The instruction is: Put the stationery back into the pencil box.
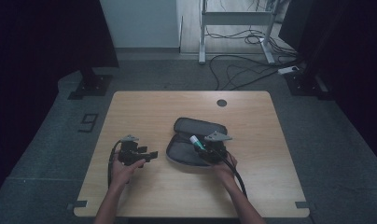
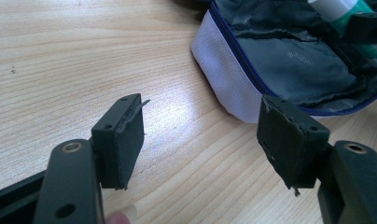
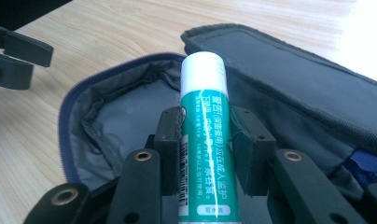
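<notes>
Fingers [image 3: 170, 140] of the right gripper [image 3: 205, 144] clamp a glue stick [image 3: 203, 126] above the open pouch [image 3: 107, 116], seemingly not yet stowed; left gripper [image 2: 200, 140] gapes empty beside it.

The room is dim. A pale wooden surface [image 1: 144, 112] stands on grey floor [image 1: 46, 140]. Beyond the grippers, loose cables [image 1: 242, 70] trail past a white desk frame [image 1: 235, 21] and a light wall [image 1: 140, 23]. Black curtains [image 1: 32, 42] hang at either side.
</notes>
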A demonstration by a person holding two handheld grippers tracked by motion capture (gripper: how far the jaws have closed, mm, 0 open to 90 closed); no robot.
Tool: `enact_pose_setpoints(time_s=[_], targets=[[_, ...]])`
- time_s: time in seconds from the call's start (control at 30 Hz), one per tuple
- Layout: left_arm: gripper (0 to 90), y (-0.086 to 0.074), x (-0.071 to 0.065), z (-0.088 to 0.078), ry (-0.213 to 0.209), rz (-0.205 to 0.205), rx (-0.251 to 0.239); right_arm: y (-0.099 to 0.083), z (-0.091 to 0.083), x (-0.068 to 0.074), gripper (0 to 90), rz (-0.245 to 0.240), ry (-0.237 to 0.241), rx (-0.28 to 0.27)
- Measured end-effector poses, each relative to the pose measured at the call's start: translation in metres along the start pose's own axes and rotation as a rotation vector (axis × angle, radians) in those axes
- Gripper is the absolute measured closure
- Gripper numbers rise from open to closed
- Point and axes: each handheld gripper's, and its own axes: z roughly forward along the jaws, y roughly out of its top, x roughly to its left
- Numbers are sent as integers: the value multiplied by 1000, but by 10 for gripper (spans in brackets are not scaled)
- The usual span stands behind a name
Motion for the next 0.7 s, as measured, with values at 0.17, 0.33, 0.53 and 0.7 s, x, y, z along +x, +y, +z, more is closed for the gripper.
enact_pose_setpoints(time_s=[0.17, 0.33, 0.53, 0.7], targets=[[323, 0, 2, 1, 1, -2, 7, -2, 5, -3, 647, 0, -6, 18], [323, 0, 0, 2, -24, -9, 1, -5, 12, -4, 646, -20, -16, 44], [323, 0, -1, 4, -22, -4, 7, -7, 17, 1, 644, -81, -56, 80], [323, -1, 0, 4, -19, -8, 7, -8, 19, 3, 641, -97, -67, 104]])
